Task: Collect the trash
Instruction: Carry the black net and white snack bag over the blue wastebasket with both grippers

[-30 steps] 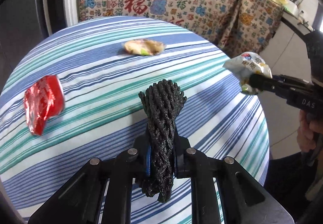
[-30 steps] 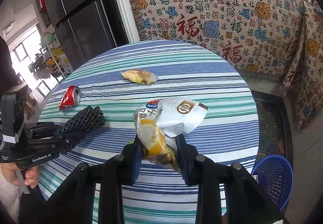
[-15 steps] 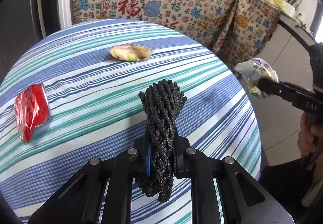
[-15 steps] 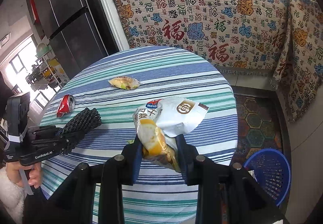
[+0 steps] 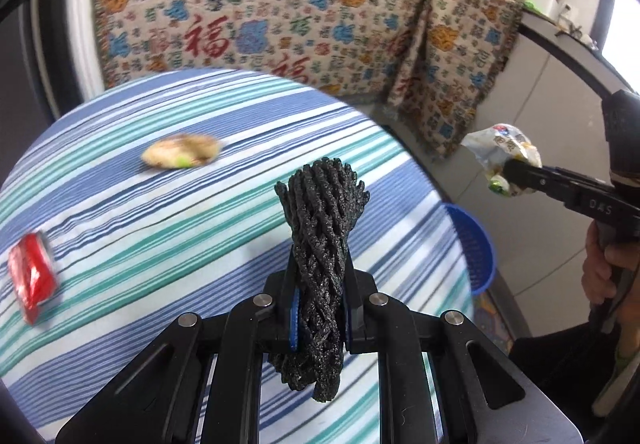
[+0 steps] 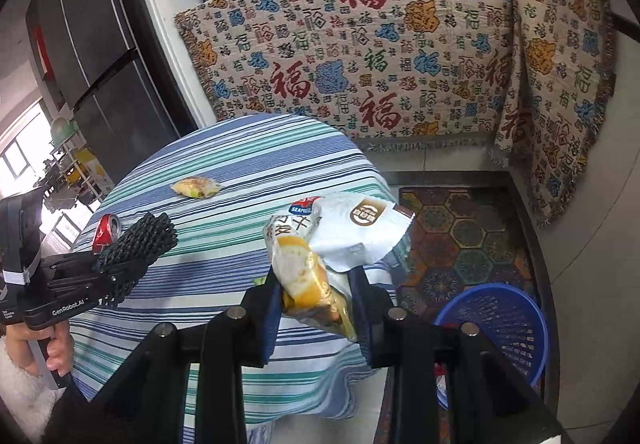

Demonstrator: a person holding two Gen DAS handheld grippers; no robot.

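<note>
Two grippers carry trash above my striped round table [image 6: 240,148]: my left gripper [image 5: 320,308] is clamped on a black foam net [image 5: 320,228], my right gripper [image 6: 316,304] pinches a snack wrapper [image 6: 340,236]. Far across the cloth lie a yellowish wrapper [image 5: 182,156] and, left, a crushed red can [image 5: 32,280]; a blue basket [image 6: 504,324] sits on the floor, right.

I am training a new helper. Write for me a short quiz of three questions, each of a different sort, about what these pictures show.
1. True or false: the left tongs are shut on a black foam net.
2. What do the right tongs hold? A) a red can B) a snack bag C) nothing
3. Fill in: the blue basket stands on the ____, beside the table.

Key
1. True.
2. B: the snack bag. The red can and a small wrapper lie on the striped cloth.
3. floor
</note>
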